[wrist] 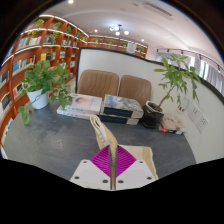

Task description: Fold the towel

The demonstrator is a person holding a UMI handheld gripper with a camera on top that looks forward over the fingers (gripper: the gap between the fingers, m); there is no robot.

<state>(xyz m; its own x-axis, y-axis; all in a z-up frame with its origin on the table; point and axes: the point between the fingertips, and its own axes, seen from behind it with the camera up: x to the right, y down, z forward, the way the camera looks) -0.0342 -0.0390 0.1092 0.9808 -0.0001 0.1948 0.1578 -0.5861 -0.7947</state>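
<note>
Only towel (100,135) edge visible, jaws tight on it, rest hidden.

Colours noted:
- Gripper (113,163): cream-white fingers, magenta pads (112,158).
- Held between them: a pale tan strip (99,130).
- Table (60,140): dark grey.
- Two potted plants (45,80), (172,78): green leaves; the first in a white pot, the second in a black one.
- Two chairs (98,82): tan backs.
- Bookshelves (40,45): orange-brown frames, mixed-colour spines.
- Wall (110,60): white.
</note>
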